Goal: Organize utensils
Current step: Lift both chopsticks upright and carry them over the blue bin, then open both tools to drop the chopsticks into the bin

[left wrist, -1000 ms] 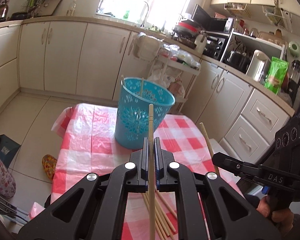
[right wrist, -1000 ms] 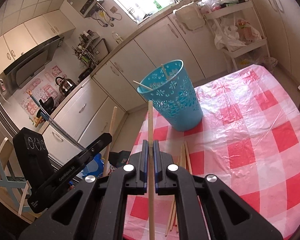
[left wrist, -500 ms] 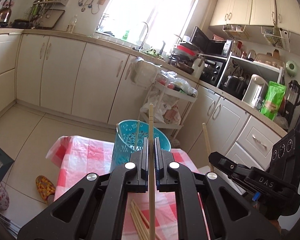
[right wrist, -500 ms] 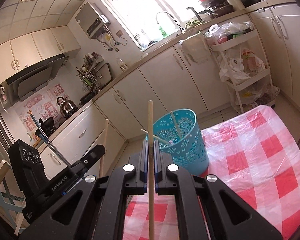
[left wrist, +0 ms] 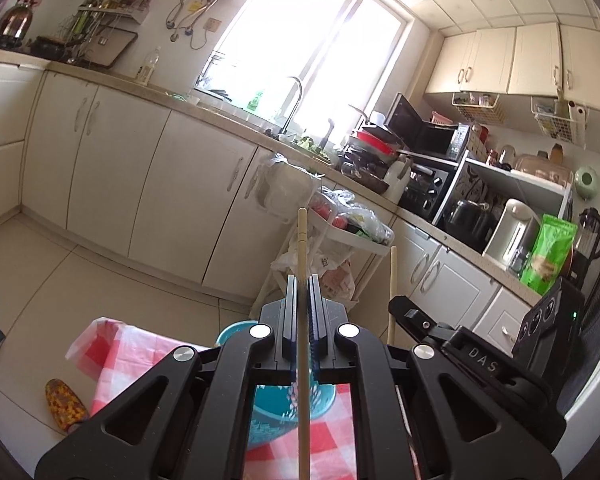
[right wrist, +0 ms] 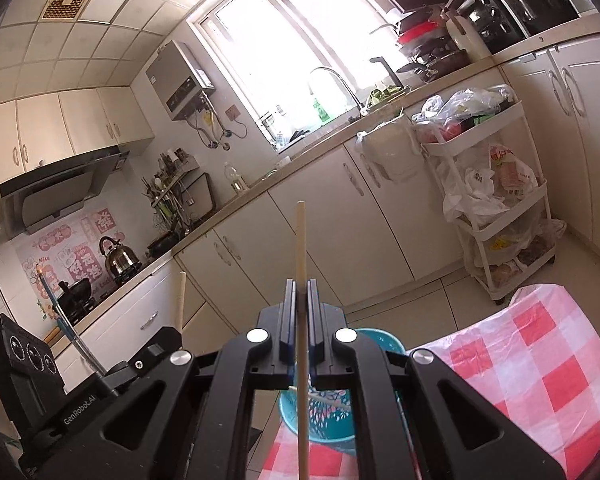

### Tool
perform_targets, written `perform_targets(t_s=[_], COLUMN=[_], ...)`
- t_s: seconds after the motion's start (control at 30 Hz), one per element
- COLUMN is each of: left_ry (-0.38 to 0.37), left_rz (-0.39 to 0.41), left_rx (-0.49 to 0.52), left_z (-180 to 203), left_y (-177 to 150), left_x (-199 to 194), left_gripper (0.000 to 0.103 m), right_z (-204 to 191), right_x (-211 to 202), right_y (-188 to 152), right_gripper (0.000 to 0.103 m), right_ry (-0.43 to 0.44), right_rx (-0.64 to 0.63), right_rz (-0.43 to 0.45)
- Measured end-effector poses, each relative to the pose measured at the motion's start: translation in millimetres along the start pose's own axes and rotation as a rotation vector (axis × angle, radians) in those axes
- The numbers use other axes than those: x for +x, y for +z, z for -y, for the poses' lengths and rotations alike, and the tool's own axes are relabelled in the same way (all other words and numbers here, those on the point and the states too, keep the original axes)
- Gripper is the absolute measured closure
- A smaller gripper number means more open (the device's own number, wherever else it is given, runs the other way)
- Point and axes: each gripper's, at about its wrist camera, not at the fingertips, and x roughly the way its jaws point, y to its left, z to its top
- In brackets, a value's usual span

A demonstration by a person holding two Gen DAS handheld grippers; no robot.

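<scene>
My left tool (left wrist: pixel 301 304) is clenched on a wooden chopstick (left wrist: pixel 302 264); my right tool (right wrist: pixel 298 304) grips another chopstick (right wrist: pixel 300 248); both hang above the turquoise basket (right wrist: pixel 384 340) on the checked counter (right wrist: pixel 540 360)

A table (right wrist: pixel 540 344) stands near, and the basket (right wrist: pixel 380 338) sits on it toward its left far part. Beyond them a counter (left wrist: pixel 228 114) runs along the far wall. A shelf cart (right wrist: pixel 496 184) stands before the cabinets, right of the basket.
</scene>
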Motion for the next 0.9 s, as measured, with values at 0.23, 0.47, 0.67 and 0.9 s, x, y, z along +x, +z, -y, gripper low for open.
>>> perform_targets(t_s=[0.23, 0.47, 0.67, 0.9], left_ry=[0.024, 0.092, 0.172, 0.195], left_rz=[0.069, 0.067, 0.04, -0.035], left_rx=[-0.023, -0.051, -0.034, -0.003], left_z=[-4.6, -19.2, -26.7, -29.9], left_y=[6.1, -7.6, -33.6, -53.0], left_x=[49.7, 97.9, 115.6, 114.7], left_gripper=[0.098, 0.098, 0.098, 0.098], right_z=[13.8, 24.9, 37.0, 47.0], right_x=[45.0, 86.4, 96.3, 92.8], right_y=[8.0, -2.1, -24.8, -40.7], right_gripper=[0.097, 0.097, 0.097, 0.092], right_ry=[-0.043, -0.068, -0.094, -0.107], right_rx=[-0.023, -0.065, -0.095, -0.077], right_rz=[0.046, 0.027, -0.013, -0.089])
